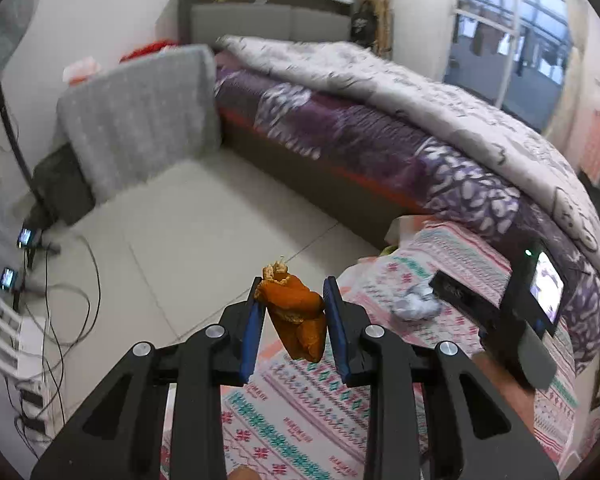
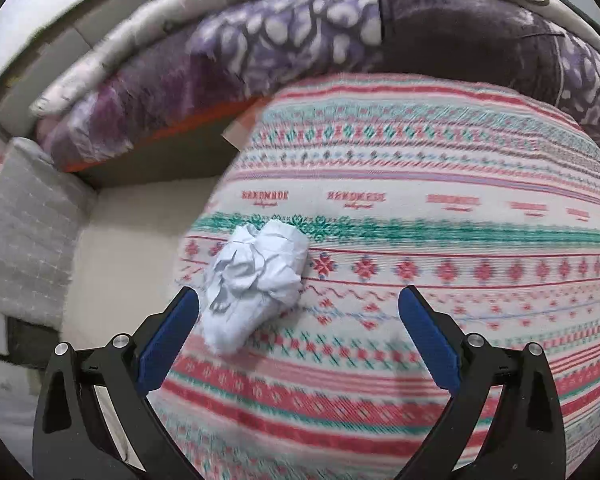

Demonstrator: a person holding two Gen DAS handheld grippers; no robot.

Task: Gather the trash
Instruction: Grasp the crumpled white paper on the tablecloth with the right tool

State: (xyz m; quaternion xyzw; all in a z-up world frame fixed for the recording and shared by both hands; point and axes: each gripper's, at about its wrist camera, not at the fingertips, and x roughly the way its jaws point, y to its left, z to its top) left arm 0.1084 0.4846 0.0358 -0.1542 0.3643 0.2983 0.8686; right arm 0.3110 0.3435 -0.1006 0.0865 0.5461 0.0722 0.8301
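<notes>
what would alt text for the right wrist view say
The open right gripper hovers over a patterned cloth, with a crumpled white paper ball lying on the cloth just inside its left finger. Behind the cloth runs a bed with purple and white bedding, and pale floor shows at the left.

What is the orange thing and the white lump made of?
The orange curled scrap in the left gripper looks like dried citrus peel: matte, leathery, with a paler inside. The white crumpled wad looks like paper or tissue: sharp creases, no shine.
</notes>
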